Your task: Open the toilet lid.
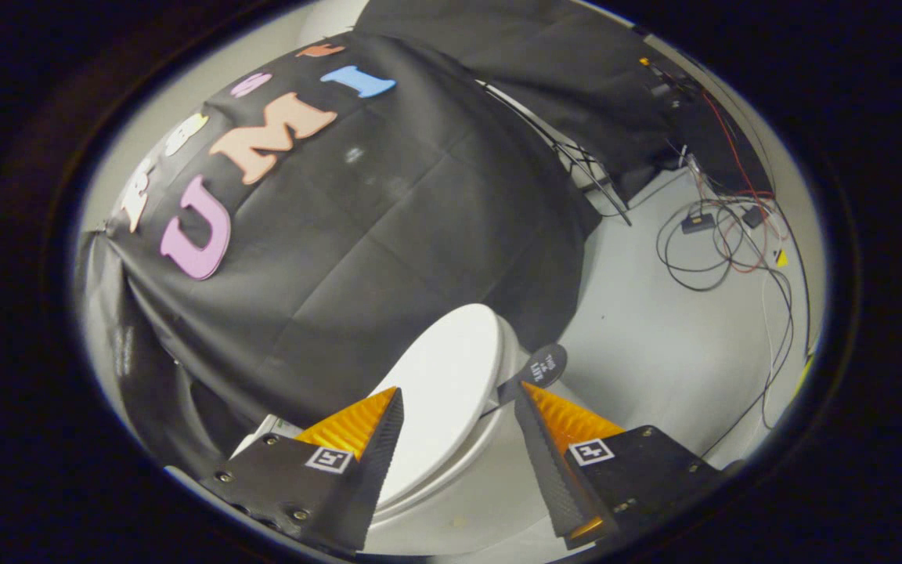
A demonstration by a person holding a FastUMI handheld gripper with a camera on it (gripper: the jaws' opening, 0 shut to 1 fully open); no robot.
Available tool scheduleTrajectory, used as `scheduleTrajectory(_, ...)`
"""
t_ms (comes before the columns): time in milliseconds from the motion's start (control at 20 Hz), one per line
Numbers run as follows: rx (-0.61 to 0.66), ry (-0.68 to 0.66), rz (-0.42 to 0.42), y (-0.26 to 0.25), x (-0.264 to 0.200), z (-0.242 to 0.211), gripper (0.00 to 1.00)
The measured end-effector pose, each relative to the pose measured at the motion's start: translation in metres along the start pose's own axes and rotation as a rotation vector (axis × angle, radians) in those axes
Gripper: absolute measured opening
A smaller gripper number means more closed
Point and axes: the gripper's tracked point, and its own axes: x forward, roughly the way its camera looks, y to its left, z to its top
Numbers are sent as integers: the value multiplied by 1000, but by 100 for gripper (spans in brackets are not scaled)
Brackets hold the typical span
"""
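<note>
The tongs (459,403) hang wide open, gripping nothing. Between and just beyond their fingers lies the toilet lid (443,392), a smooth, glossy white oval, shut, its long axis running away toward the black cloth wall (357,258). A small dark tab (543,366) juts from its right edge.

I see my gripper (459,399) with fingers spread apart, gripping nothing. Between and just beyond them lies the white oval plastic toilet lid (443,384), a small dark round tab (545,366) beside its far edge.
</note>
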Motion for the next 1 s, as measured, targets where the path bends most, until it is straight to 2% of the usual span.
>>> scheduleTrajectory(250,215,-3,-74,-41,21,2,85)
scheduleTrajectory(350,297,-34,-51,-40,22,5,66)
scheduleTrajectory(550,385,-119,-11,-40,16,9,66)
scheduleTrajectory(750,413,-166,-44,-48,8,11,67)
scheduleTrajectory(1000,500,-96,-60,-57,28,-1,67)
